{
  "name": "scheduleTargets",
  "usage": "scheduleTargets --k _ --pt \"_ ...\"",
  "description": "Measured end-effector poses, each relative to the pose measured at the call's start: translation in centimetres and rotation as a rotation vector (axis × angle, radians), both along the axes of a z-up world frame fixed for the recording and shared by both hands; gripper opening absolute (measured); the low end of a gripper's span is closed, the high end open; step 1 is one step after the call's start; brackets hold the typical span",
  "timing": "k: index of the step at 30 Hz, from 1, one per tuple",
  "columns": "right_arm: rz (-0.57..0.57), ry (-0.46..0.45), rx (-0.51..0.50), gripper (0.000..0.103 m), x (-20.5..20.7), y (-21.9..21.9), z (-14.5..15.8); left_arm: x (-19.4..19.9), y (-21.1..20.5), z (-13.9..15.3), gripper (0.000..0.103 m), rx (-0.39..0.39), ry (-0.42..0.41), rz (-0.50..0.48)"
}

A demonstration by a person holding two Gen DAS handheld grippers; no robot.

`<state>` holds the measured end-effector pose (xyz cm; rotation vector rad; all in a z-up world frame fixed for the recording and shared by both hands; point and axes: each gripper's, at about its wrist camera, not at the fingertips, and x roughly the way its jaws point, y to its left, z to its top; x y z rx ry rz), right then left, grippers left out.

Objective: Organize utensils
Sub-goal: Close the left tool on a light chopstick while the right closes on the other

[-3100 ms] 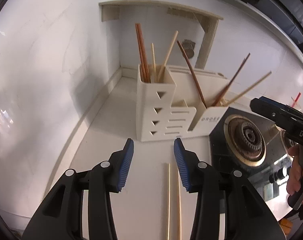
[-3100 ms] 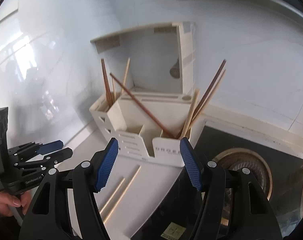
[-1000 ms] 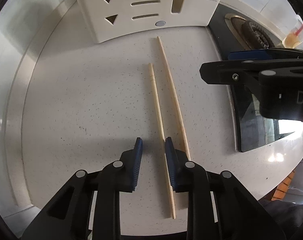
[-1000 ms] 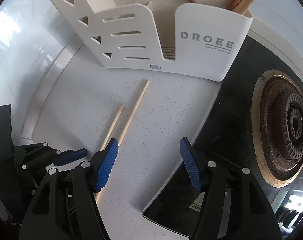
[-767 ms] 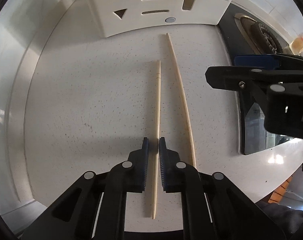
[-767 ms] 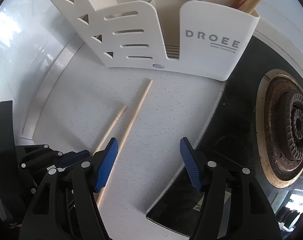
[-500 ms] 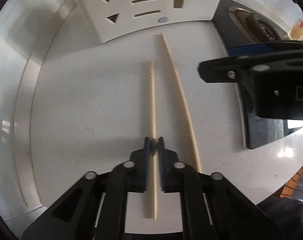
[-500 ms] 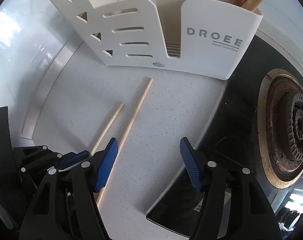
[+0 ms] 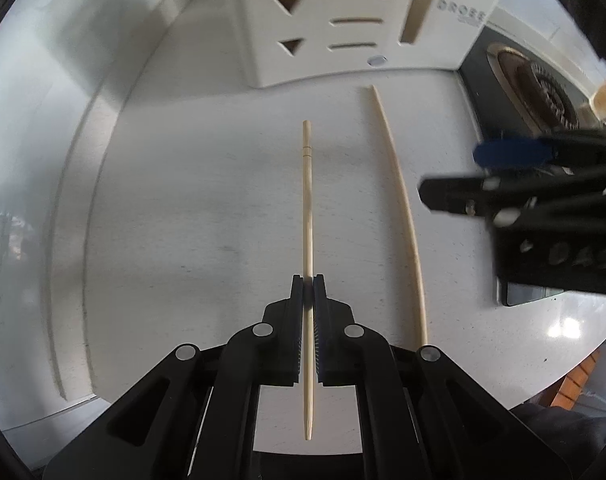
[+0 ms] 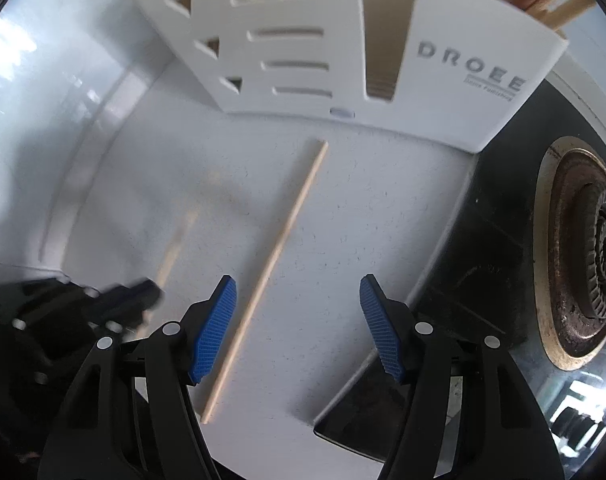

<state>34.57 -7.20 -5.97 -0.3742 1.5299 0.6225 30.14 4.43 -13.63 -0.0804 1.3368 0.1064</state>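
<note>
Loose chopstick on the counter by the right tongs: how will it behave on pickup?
The chopstick looks like thin pale wood, so probably light and stiff. It lies flat on the counter, so the open right tongs may struggle to get under it. If its shaft is round, a nudge could roll it. Gripped off-centre, it will likely pivot between the pads.

My right gripper (image 10: 297, 304) hangs open over the counter (image 10: 343, 216), one chopstick (image 10: 271, 268) btwn its jaws, untouched; left gripper (image 10: 123, 300) blurred, maybe holding another.
</note>
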Motion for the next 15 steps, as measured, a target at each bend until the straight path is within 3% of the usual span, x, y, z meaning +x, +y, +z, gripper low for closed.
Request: scheduleTargets --k 10,15 --pt "-0.005 0.047 -0.076 0.064 -0.5 2.0 -1.2 -0.9 -0.3 1.0 0.004 -0.013 -0.039 0.034" --pt "-0.022 0.091 -0.1 0.064 -0.6 2.9 -2.1 -2.0 1.6 1.1 0.004 -0.023 -0.052 0.034"
